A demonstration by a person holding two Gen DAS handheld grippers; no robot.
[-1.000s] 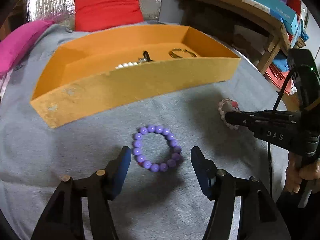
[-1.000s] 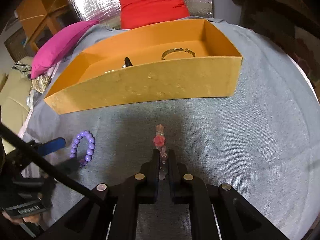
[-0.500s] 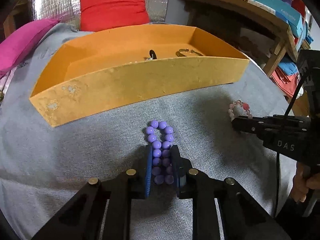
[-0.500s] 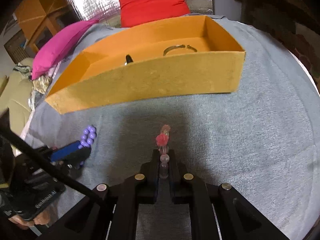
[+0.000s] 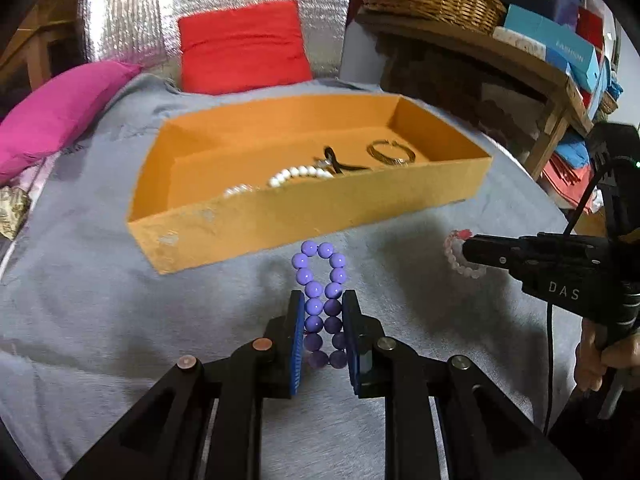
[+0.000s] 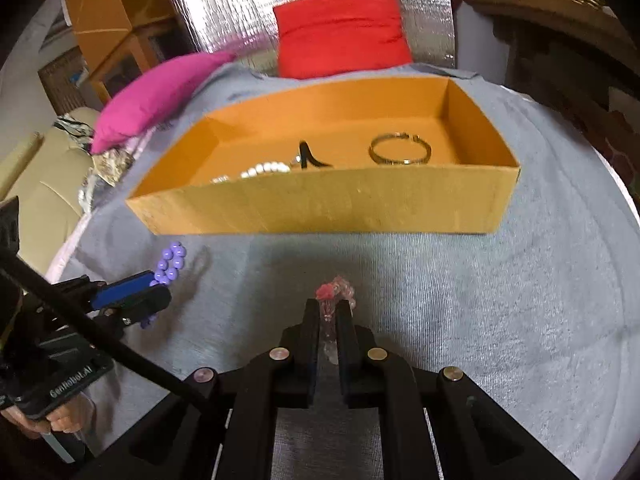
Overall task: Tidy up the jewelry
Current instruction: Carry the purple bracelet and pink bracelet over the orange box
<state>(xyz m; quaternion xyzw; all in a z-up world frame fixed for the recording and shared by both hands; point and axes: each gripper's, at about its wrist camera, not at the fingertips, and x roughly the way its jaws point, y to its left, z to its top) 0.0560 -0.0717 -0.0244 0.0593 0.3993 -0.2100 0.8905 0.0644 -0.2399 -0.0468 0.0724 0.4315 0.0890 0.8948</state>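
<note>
Your left gripper (image 5: 323, 320) has its jaws clamped on the purple bead bracelet (image 5: 322, 280), squeezing the loop into a narrow oval that sticks out ahead of the blue pads (image 5: 298, 344), raised over the grey cloth (image 5: 100, 320) just in front of the orange tray (image 5: 320, 208). Your right gripper (image 6: 329, 316) is closed on the pink bead bracelet (image 6: 334, 292), its red rose charm poking up between the fingertips; from the left wrist view that bracelet (image 5: 460, 256) hangs off the tip of the black fingers, right of the purple one. Both bracelets sit near the tray's front wall, outside it. Inside the tray you've got a gold bangle (image 6: 400, 150) toward the right end, a string of white pearls (image 6: 266, 169) nearer the middle, and a small black piece (image 6: 310, 156) between them. Behind the tray lie a red cushion (image 6: 342, 28) and a magenta cushion (image 6: 160, 92).
</note>
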